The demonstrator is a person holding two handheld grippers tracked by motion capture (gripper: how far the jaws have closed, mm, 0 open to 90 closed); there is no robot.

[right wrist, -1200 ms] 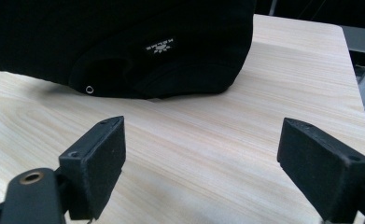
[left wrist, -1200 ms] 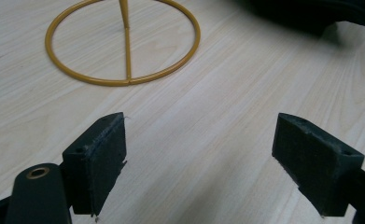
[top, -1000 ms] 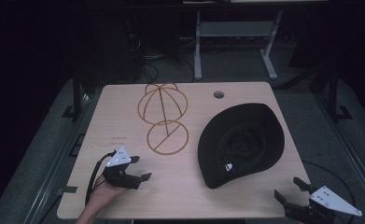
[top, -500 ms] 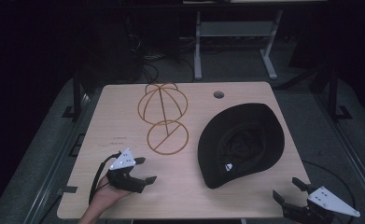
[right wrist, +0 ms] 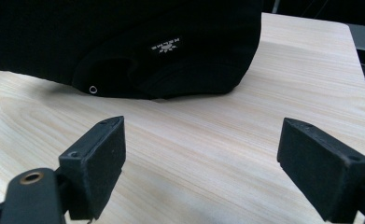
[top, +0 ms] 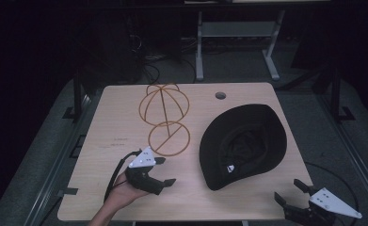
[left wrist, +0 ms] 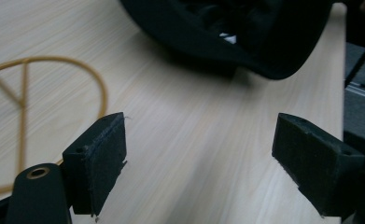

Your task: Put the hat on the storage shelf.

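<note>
A black hat [top: 244, 143] lies upside down on the tabletop's [top: 116, 122] right half, its long axis running from near-left to far-right. The right gripper view alone reveals a small white logo [right wrist: 165, 46] and an eyelet [right wrist: 93, 89]. Both the left gripper [top: 163, 171] and right gripper [top: 290, 193] are spread wide, empty.

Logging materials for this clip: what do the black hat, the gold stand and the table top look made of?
Black hat: soft matte fabric, judging by its folds, sewn label and eyelet. Gold stand: thin wire hoops, probably metal. Table top: pale wood-grain surface, possibly laminate.
</note>
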